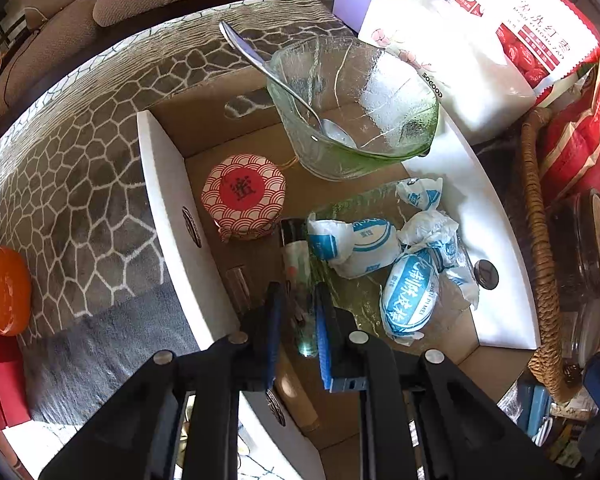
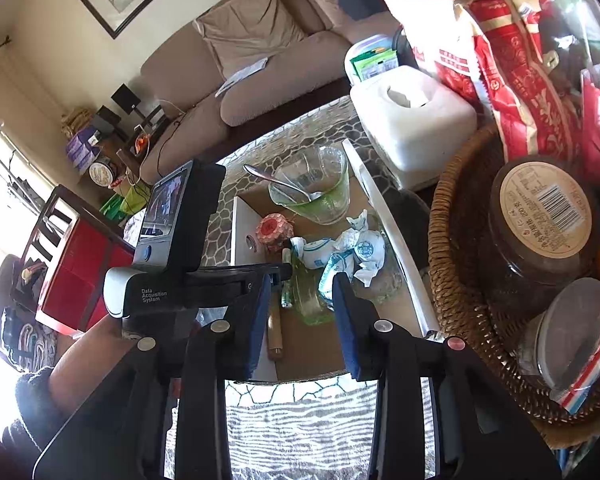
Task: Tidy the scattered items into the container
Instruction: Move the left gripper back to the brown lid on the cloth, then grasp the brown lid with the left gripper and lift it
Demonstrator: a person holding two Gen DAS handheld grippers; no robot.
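Note:
A cardboard box (image 1: 172, 184) with white flaps holds a red-patterned jar (image 1: 243, 194), a green glass bowl (image 1: 352, 100) with a spoon (image 1: 276, 76), several blue-white snack packets (image 1: 380, 248) on a glass plate, and a wooden stick (image 1: 296, 396). My left gripper (image 1: 296, 304) is inside the box, shut on a small glass bottle (image 1: 298, 272) with a dark cap. My right gripper (image 2: 302, 292) is open and empty above the box's near edge (image 2: 300, 360). The left gripper body (image 2: 172, 248) shows in the right wrist view.
A wicker basket (image 2: 452, 280) with jars and red snack bags stands right of the box. A white tissue box (image 2: 416, 128) sits behind it. An orange ashtray (image 1: 4, 288) lies on the patterned cloth (image 1: 80, 184) at left. A sofa (image 2: 260, 60) is behind.

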